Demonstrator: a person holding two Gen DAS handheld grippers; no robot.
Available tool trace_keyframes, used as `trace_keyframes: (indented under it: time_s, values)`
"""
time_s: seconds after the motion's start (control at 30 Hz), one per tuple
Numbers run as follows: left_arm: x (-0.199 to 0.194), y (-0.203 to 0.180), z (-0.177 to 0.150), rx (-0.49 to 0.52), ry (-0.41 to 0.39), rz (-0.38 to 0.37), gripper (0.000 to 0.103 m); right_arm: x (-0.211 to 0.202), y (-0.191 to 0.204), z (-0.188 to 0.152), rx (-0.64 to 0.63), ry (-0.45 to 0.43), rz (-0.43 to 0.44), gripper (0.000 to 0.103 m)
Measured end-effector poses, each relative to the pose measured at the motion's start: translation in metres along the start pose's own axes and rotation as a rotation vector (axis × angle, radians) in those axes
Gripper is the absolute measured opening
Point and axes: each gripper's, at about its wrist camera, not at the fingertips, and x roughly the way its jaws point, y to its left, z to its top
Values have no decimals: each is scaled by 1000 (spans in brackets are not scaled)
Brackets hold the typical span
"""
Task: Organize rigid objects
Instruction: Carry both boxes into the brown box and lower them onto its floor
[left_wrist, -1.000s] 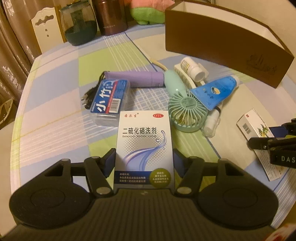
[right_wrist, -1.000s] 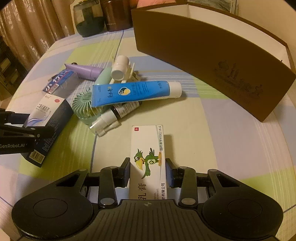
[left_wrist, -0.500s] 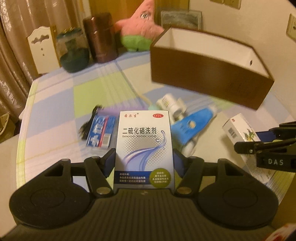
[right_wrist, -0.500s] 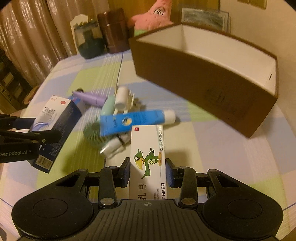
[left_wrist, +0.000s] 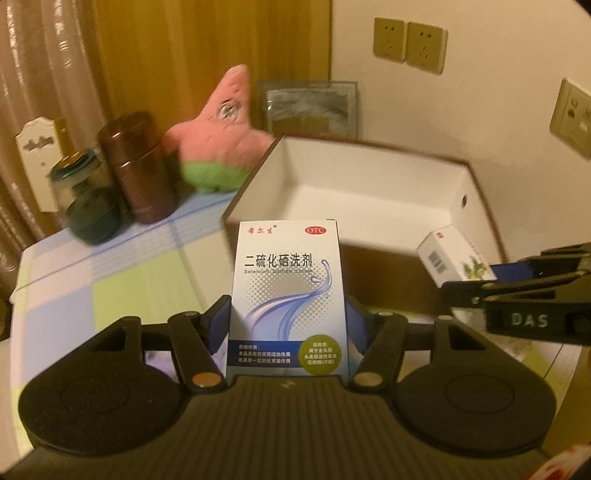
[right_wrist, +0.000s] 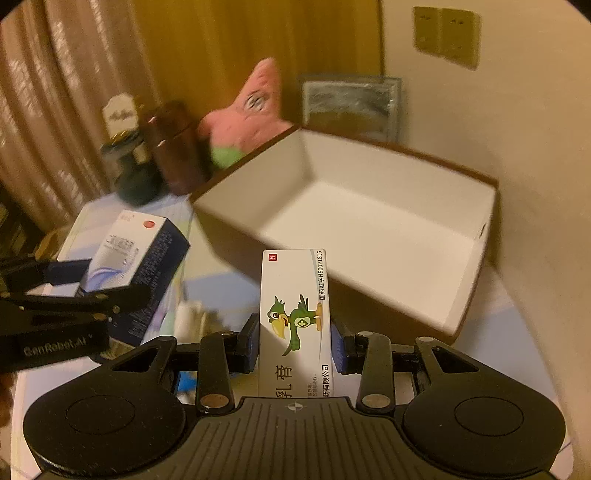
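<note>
Fingers (left_wrist: 218, 317) of the left gripper (left_wrist: 288, 325) are clamping the lotion carton (left_wrist: 288, 295) by its two narrow sides in the left wrist view, holding it upright and clear of the table, in front of the open brown box (left_wrist: 369, 199). Such a carton is probably light and stiff but crushable, with smooth printed card, so a flat side grip low on the body, as here, is likely suiting it best. Beyond it, the pink plush star (left_wrist: 221, 136), the brown canister (left_wrist: 136, 170) and the dark glass jar (left_wrist: 88, 199) are standing at the back of the checked tablecloth (left_wrist: 110, 280), well apart from the box's mouth; the right gripper (left_wrist: 517, 291) is entering from the right edge, carrying the ointment box (left_wrist: 454, 258) near the box's near rim. Turning to the right wrist view, the right gripper (right_wrist: 295, 347) is pinching the ointment box (right_wrist: 295, 321) across its narrow width, lengthwise and upright, just short of the brown box (right_wrist: 369, 221), whose white interior is showing nothing inside. That slim pack is presumably lighter still and prone to twisting if gripped near one end. To the left, the left gripper (right_wrist: 74, 295) with the lotion carton (right_wrist: 129, 258) is hovering alongside, so the two loads may be crowding each other at the near wall, which appears to be the main obstacle to clear.
</note>
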Motion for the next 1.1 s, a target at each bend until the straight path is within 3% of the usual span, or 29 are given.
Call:
trace_keyframes:
  time_s: [0.47,0.83,1.1]
  values:
    - [78,-34,100,60,-51,-52,62,43,-58,75,116,-52,-83,38]
    - [153,-44,113,79,41,-69,62,98,-88,84,150,36,-127,39]
    - [185,-43,109,81,104,-79,62,122,-101,82,164,86,-143,39]
